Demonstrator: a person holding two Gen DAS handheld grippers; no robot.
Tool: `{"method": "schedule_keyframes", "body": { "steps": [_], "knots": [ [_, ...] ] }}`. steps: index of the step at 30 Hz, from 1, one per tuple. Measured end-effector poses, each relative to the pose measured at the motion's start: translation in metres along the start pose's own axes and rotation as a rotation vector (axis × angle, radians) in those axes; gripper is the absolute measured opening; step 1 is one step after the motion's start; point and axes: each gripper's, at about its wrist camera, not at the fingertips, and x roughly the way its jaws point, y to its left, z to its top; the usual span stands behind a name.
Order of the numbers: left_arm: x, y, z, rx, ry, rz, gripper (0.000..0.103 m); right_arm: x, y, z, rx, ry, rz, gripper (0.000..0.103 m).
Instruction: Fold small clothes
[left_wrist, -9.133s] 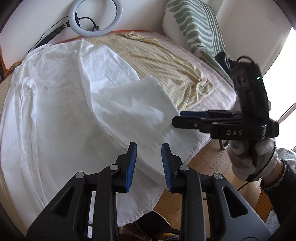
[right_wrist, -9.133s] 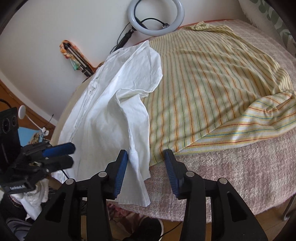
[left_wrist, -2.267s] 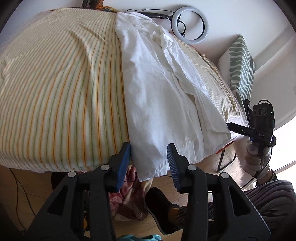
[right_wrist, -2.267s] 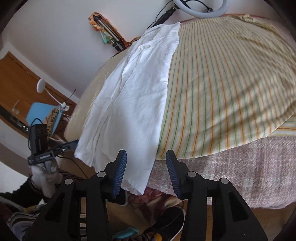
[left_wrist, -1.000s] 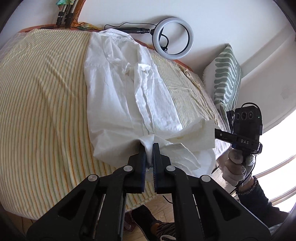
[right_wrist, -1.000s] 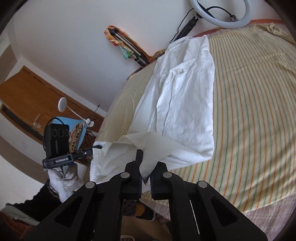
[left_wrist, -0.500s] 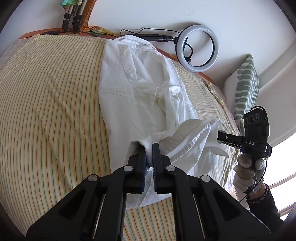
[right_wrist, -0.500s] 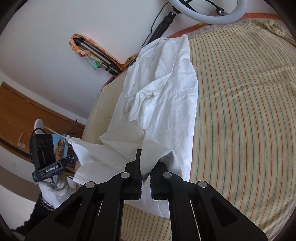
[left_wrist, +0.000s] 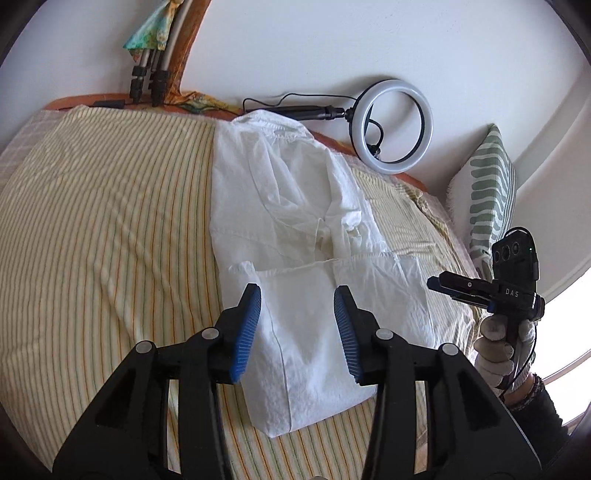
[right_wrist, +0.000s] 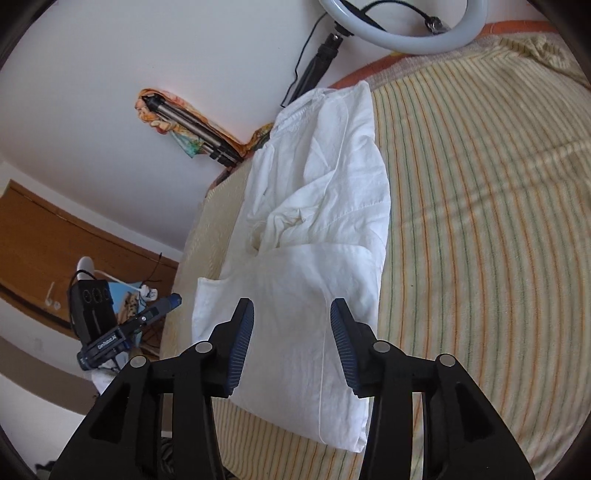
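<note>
My left gripper (left_wrist: 297, 328) is opening over the white shirt (left_wrist: 295, 258), its ribbed blue pads (left_wrist: 245, 332) clear of the crinkled cotton. The shirt lies on the yellow striped bedcover (left_wrist: 103, 236), hem folded up over its body. My right gripper (right_wrist: 291, 341) is opening too, nothing pinched. A second ago both clamped the hem in the air; now it rests flat.

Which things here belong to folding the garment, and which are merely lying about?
Job in hand:
- white shirt, bottom part folded up
- left tongs, opening, clear of the cloth
- right tongs, opening, clear of the cloth

Lying about:
- ring light
- green-patterned cushion
- tripod
- striped bedcover
</note>
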Motion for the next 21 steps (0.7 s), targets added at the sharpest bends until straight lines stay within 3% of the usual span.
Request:
{"method": "schedule_keyframes", "body": {
  "steps": [6, 8, 13, 17, 21],
  "knots": [
    [-0.003, -0.019, -0.026, 0.182, 0.034, 0.036, 0.041, -0.023, 0.022, -0.037, -0.161, -0.059, -0.122, 0.043],
    [0.000, -0.021, -0.037, 0.224, 0.059, 0.040, 0.030, -0.018, 0.037, -0.047, -0.246, -0.063, -0.159, 0.041],
    [0.015, -0.022, -0.057, 0.285, 0.123, 0.040, 0.027, 0.014, 0.063, -0.059, -0.391, 0.001, -0.172, 0.040],
    [0.030, -0.016, -0.063, 0.310, 0.126, 0.088, 0.027, 0.033, 0.050, -0.067, -0.396, 0.037, -0.293, 0.038],
    [0.046, -0.004, -0.066, 0.316, 0.136, 0.113, 0.029, 0.032, 0.037, -0.074, -0.345, 0.025, -0.301, 0.037]
  ]
}}
